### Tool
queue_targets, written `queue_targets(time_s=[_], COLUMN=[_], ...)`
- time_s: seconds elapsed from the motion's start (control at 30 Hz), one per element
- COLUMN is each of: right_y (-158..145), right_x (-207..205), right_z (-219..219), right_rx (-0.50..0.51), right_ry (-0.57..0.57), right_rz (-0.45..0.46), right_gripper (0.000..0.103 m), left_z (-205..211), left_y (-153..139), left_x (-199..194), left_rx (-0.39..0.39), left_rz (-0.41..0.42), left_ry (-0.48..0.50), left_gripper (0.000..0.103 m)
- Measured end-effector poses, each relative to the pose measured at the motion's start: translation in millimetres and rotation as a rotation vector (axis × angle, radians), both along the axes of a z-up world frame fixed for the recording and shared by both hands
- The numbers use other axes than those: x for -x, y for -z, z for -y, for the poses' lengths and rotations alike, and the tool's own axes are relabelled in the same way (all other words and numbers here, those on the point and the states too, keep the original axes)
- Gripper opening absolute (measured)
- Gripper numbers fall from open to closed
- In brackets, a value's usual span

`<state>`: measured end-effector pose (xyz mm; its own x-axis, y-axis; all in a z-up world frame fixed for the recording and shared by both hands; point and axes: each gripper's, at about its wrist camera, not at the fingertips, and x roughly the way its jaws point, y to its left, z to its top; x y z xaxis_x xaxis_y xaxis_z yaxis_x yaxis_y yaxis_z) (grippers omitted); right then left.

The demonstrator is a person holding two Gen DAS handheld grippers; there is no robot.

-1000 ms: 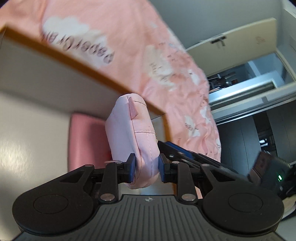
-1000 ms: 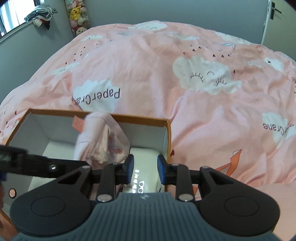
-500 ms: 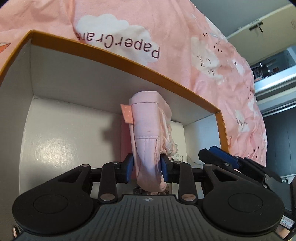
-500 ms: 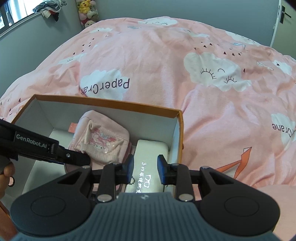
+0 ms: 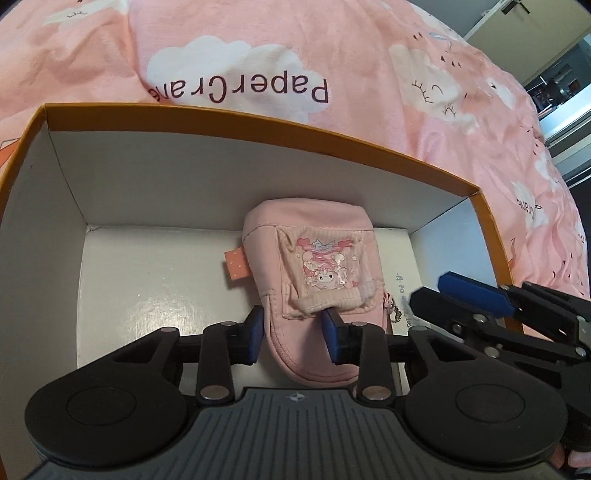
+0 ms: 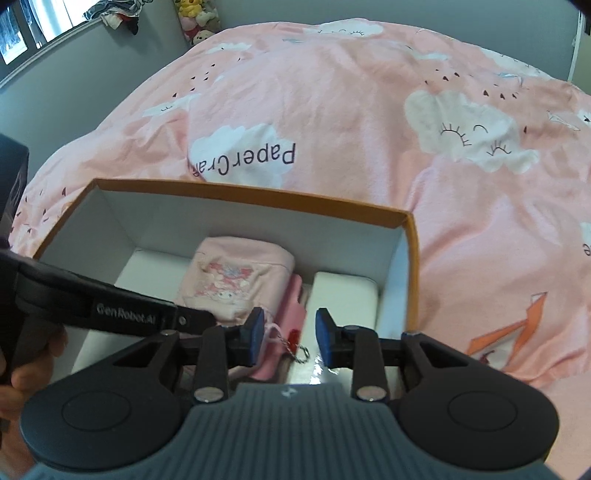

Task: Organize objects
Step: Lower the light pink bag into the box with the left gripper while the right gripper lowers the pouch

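A pink fabric pouch (image 5: 314, 258) with a cartoon patch lies flat on the floor of an orange-rimmed white box (image 5: 258, 122). My left gripper (image 5: 293, 332) is open, its blue pads on either side of the pouch's near end. In the right wrist view the pouch (image 6: 236, 284) lies beside a white case (image 6: 343, 295) in the box (image 6: 258, 197). My right gripper (image 6: 290, 334) is open and empty, hovering over the box's near right part, above the pouch's keychain (image 6: 297, 349).
The box sits on a bed with a pink cloud-print duvet (image 6: 369, 110). A darker pink item (image 6: 295, 306) lies between pouch and white case. Grey walls, a window and plush toys (image 6: 195, 18) are at the back; a doorway (image 5: 554, 74) is far right.
My left gripper lowered the pouch into the box, turned it patch-up, and widened its jaws from a pinch. My right gripper stayed open above the box.
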<state>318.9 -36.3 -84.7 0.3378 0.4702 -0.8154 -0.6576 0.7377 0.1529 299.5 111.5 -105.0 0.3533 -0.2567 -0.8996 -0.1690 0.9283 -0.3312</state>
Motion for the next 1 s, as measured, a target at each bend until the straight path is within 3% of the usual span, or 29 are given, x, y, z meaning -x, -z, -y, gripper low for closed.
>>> queue_targets(time_s=[0.07, 0.33, 0.4, 0.53, 0.67, 0.83, 0.93, 1.0], right_y=[2, 29, 32, 24, 11, 12, 21, 24], right_x=[-3, -22, -24, -20, -19, -20, -19, -17], right_z=[-5, -16, -15, -10, 1, 3, -4, -7], right_rx=[-0.003, -0.045, -0.069, -0.072, -0.056, -0.028, 0.002, 0.028], right_ry=[-0.001, 0.056, 0.060, 0.072, 0.091, 0.088, 0.069, 0.069], right_rz=[-0.034, -0.252, -0.280, -0.256, -0.211, -0.212, -0.232, -0.221], right_gripper=[0.038, 0.037, 0.029, 0.017, 0.015, 0.013, 0.013, 0.013], left_z=[1, -1, -2, -2, 3, 15, 14, 10], left_y=[0, -2, -1, -6, -8, -3, -8, -10], left_x=[1, 0, -1, 0, -4, -8, -2, 1], left_rx=[-0.005, 0.000, 0.010, 0.039, 0.088, 0.004, -0.041, -0.028], left_rz=[0.009, 0.015, 0.017, 0.051, 0.070, 0.022, 0.036, 0.047], left_ry=[0.011, 0.029, 0.036, 0.047, 0.069, 0.055, 0.050, 0.046], left_gripper=[0.035, 0.029, 0.028, 0.026, 0.026, 0.038, 0.039, 0.039])
